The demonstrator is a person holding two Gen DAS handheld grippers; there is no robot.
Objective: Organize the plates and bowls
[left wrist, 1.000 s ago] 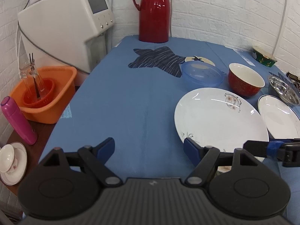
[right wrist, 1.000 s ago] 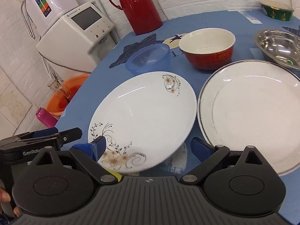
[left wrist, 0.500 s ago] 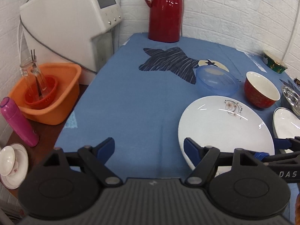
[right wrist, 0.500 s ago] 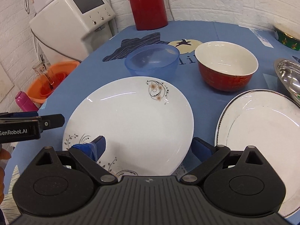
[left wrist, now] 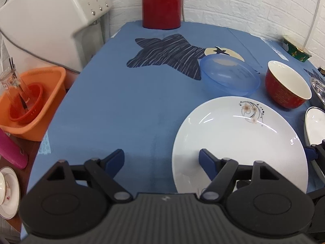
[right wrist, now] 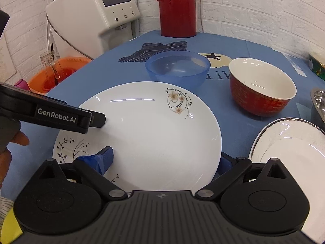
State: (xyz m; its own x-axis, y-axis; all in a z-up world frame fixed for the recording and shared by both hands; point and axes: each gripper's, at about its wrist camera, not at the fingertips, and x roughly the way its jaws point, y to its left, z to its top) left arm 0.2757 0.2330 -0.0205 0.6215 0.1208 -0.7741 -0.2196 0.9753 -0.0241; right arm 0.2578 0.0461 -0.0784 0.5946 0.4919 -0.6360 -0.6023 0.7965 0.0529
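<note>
- so, the right gripper (right wrist: 162, 160) gapes wide around the floral plate (right wrist: 146, 130) (near rim between its fingers).
- left gripper (left wrist: 161, 160) released, right finger over that plate.

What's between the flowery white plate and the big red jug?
The see-through blue bowl sits between the flowered plate and red jug, clearest in the right wrist view.

2 low wrist views (close) share floral plate (left wrist: 239, 142).

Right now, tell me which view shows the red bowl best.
The right wrist view: the red bowl sits whole and large, rim, white inside and red wall all clear. The left wrist view shows the bowl smaller, near the right edge, still whole.
</note>
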